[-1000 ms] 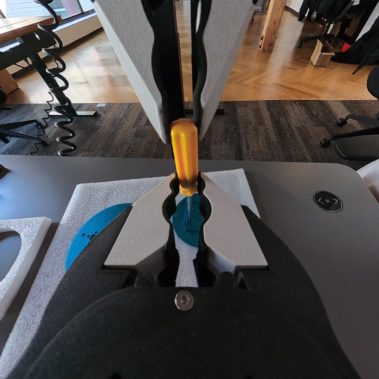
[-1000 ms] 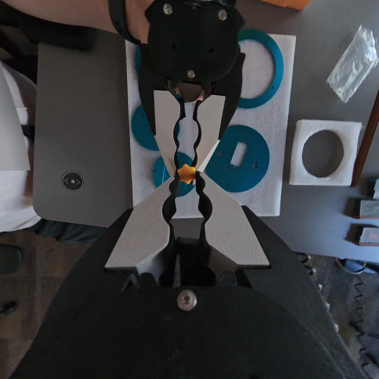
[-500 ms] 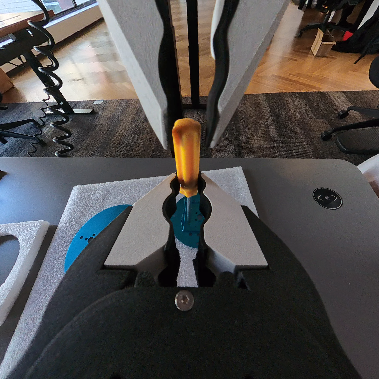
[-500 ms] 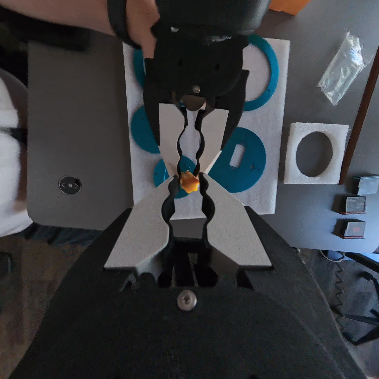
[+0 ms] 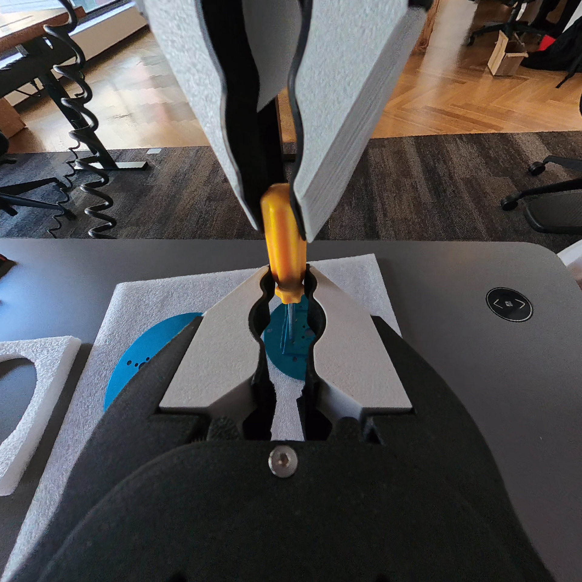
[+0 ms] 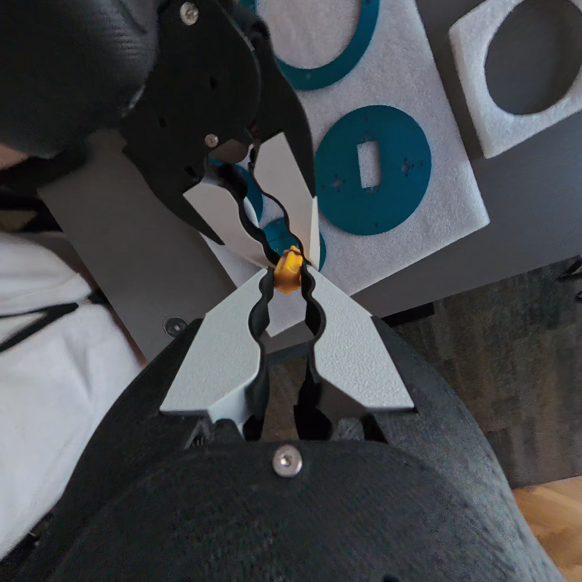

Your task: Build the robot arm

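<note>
1. Standing upright over a small blue disc (image 5: 285, 352), an orange-handled screwdriver (image 5: 285, 239) is pinched low on its handle by the left gripper (image 5: 287, 277), whose fingers (image 5: 233, 330) are closed nearly together around it.
2. The right gripper (image 5: 278, 226) comes down from above and clamps the top of the same handle, its fingers (image 5: 337, 126) narrowed to the handle's width (both views show contact on either side).
3. From the right wrist view, the screwdriver (image 6: 287, 267) appears end-on as a fluted orange knob between the right gripper (image 6: 286, 274) and the tips of the left gripper (image 6: 285, 252).
4. The metal shaft points down onto the small disc, which lies on a white foam sheet (image 5: 176, 302) on the grey counter (image 5: 456, 362).
5. Beside it on the sheet lie a larger blue disc with a rectangular slot (image 6: 396, 170) and a blue ring (image 6: 333, 66); another blue disc (image 5: 148, 356) shows partly under the left gripper's body.
6. A white foam block with a round hole (image 6: 472, 78) sits apart from the sheet on the counter.
7. A round control button (image 5: 508, 304) is set into the counter near its corner.
</note>
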